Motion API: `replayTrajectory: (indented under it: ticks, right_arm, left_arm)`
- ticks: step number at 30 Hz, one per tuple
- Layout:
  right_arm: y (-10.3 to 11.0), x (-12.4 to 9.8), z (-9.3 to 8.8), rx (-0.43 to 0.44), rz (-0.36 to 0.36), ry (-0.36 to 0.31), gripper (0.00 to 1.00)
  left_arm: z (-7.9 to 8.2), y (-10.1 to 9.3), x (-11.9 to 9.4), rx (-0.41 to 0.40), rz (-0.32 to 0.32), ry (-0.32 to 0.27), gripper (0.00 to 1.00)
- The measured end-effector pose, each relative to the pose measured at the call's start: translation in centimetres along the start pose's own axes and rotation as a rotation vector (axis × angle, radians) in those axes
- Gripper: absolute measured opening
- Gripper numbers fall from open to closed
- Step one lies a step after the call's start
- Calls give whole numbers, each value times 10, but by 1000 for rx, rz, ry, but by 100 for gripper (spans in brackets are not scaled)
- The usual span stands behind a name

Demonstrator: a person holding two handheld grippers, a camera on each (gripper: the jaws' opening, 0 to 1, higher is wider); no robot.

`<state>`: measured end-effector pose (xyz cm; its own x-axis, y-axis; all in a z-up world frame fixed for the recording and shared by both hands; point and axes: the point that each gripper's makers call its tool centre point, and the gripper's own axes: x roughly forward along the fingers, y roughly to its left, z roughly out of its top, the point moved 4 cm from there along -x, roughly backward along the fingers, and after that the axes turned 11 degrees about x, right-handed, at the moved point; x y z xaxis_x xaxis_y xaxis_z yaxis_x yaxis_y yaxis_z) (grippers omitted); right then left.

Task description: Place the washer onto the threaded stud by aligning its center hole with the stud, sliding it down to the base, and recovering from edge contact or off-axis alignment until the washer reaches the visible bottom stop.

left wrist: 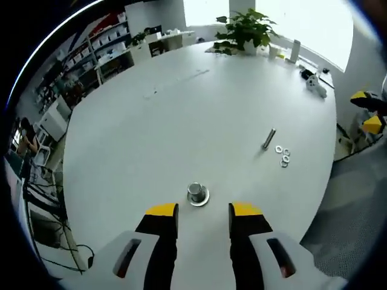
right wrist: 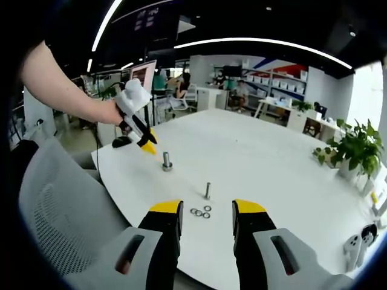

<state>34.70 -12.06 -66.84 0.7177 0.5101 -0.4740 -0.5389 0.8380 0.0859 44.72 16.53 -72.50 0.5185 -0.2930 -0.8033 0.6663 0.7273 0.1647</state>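
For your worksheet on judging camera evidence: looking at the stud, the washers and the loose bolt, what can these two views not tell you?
- Stud: in both gripper views its threads are too small to make out.
- Washers: tiny; the exact count and whether they touch is unclear in either view.
- Loose bolt: its end details blur with distance.
- Left gripper: in the right gripper view, its fingers are seen side-on, so the gap is unreadable there.

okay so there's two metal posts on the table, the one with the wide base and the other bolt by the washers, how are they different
The stud stands on a wide round base, close in front of the left claw; the bolt has no visible base and stands apart beside three washers. In the left gripper view the stud looks short and thick, the bolt long and thin. Both are bare grey metal on the white table.
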Motion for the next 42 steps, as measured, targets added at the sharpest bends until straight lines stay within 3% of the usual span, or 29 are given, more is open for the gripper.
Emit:
replayTrajectory:
  ticks: [3,6,8,10,14,20,28,31,39,42]
  right_arm:
    - [1,0,-1,-5,7,8,35]
    - [1,1,-1,-9,5,8,36]
    - [1,0,1,-15,1,-1,36]
    - [3,2,-2,-14,14,17,36]
    - [7,3,-1,-37,25,19,36]
    - [10,4,-4,-53,41,34,36]
    - [6,4,-6,-33,23,45,36]
    - [6,4,-7,-38,15,49,36]
    - [3,3,-6,-36,-9,43,36]
    - [1,4,-8,-38,-25,55,37]
  left_arm:
    - [2,-2,-11,-16,25,-39,32]
    - [0,1,-24,-83,98,-84,33]
    - [-2,-2,-29,-123,91,-109,34]
    - [-6,-8,-33,-113,85,-107,34]
    - [-11,-15,-48,-29,144,-137,35]
    - [-20,-24,-67,-151,140,-222,39]
    - [-21,-54,-89,-90,126,-266,40]
    - [-19,-63,-101,-85,128,-323,40]
    - [-28,-71,-102,-108,88,-336,42]
    - [-29,-77,-103,-82,71,-341,43]
